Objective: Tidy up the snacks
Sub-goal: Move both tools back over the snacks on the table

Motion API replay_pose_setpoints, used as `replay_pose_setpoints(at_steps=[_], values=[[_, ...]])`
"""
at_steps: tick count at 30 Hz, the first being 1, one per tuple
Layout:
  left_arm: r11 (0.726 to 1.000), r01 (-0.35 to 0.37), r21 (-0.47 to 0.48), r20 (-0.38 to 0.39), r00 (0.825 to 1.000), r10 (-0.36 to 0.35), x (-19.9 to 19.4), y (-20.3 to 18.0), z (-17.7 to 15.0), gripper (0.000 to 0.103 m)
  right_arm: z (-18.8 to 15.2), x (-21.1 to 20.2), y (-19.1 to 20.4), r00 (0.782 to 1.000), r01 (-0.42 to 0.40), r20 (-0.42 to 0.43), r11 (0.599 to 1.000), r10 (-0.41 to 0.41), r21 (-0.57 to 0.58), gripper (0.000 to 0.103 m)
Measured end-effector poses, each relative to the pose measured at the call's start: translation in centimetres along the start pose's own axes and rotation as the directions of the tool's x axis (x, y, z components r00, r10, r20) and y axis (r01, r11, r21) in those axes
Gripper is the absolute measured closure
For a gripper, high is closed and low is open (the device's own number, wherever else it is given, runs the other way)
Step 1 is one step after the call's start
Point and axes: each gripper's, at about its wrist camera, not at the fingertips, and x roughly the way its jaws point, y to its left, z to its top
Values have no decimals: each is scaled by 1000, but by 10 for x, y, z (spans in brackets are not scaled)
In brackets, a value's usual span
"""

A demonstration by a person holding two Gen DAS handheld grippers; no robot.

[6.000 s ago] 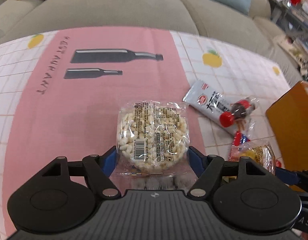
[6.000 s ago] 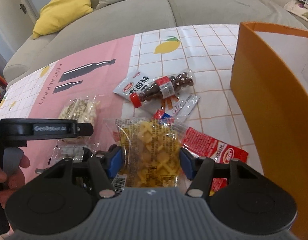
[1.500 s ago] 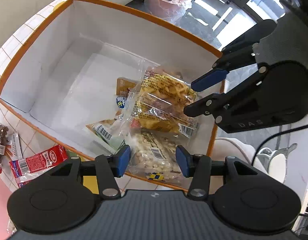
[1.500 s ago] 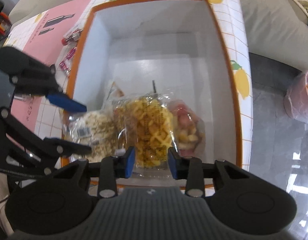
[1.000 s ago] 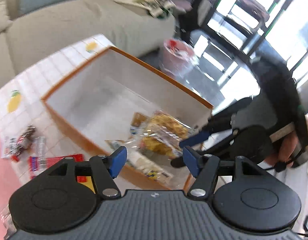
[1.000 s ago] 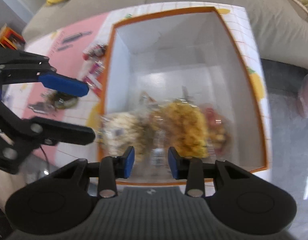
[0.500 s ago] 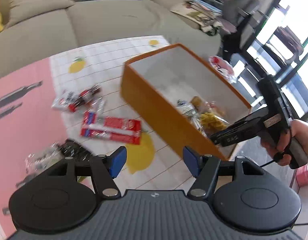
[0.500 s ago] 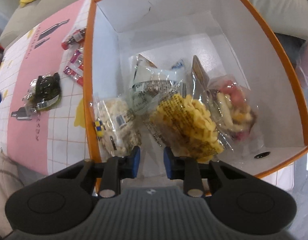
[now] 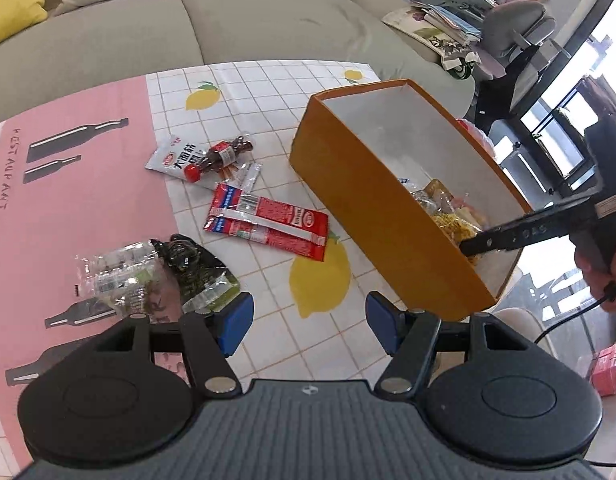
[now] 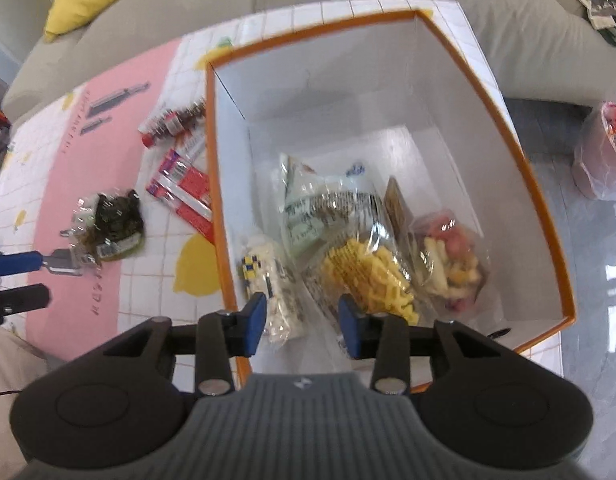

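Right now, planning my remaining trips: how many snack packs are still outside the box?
4 visible: seaweed pack nearest the left gripper, red sausage pack mid-table, cola-bottle candy atop the white pack. Strips beneath may hide more.

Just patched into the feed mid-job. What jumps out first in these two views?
The big orange box at the table's right edge, white inside, with several snack bags piled at its near end, a yellow cracker bag on top. The right gripper hangs open just above that pile. Left of the box, loose snacks lie on the tablecloth: red packets, a small bottle of chocolate balls and a dark seaweed pack, by the open left gripper.
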Motion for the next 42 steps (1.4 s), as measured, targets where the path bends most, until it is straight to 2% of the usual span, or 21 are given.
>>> replay_pose_setpoints(at_steps=[3, 5, 7, 9, 11, 14, 16, 18, 22, 26, 31, 34, 37, 42], values=[[1000, -24, -6, 11, 1000, 24, -4, 6, -6, 27, -8, 14, 0, 1000, -4, -28, 1000, 4, 20, 65], [999, -42, -20, 26, 999, 42, -8, 13, -11, 28, -11, 14, 3, 1000, 13, -8, 1000, -13, 22, 65], [998, -56, -37, 52, 997, 58, -13, 21, -16, 28, -15, 1, 10, 995, 73, 62, 997, -73, 4, 65], [995, -72, -64, 83, 994, 77, -18, 29, -22, 28, -19, -15, 23, 979, 139, 155, 990, -135, -20, 61], [991, -95, -90, 116, 988, 105, -22, 37, -27, 33, -24, -29, 38, 956, 170, 246, 985, -158, -31, 54], [983, -110, -147, 158, 978, 133, -26, 51, -33, 34, -36, -46, 67, 923, 130, 368, 991, -112, -25, 51], [977, -109, -185, 171, 975, 141, -27, 59, -36, 34, -42, -48, 87, 906, 86, 418, 996, -68, -25, 46], [972, -122, -203, 178, 971, 159, -27, 65, -41, 34, -50, -43, 110, 887, 49, 461, 998, -29, -30, 45], [958, -154, -242, 175, 964, 200, -23, 75, -49, 35, -60, -17, 150, 865, 7, 502, 1000, 6, -25, 45], [954, -124, -272, 163, 971, 173, -12, 87, -57, 36, -69, 16, 171, 865, -7, 501, 999, -14, 40, 45], [955, -111, -276, 121, 981, 149, 3, 98, -63, 33, -76, 53, 180, 905, 42, 424, 999, -40, 3, 45], [953, -73, -295, 124, 986, 114, 10, 104, -66, 27, -81, 66, 175, 905, 80, 421, 997, -69, -7, 44], [951, -47, -304, 126, 988, 89, 16, 108, -68, 26, -79, 77, 172, 904, 135, 411, 991, -112, -26, 42], [953, -67, -295, 131, 985, 110, 26, 110, -63, 26, -75, 90, 169, 900, 149, 421, 987, -114, -53, 38]])
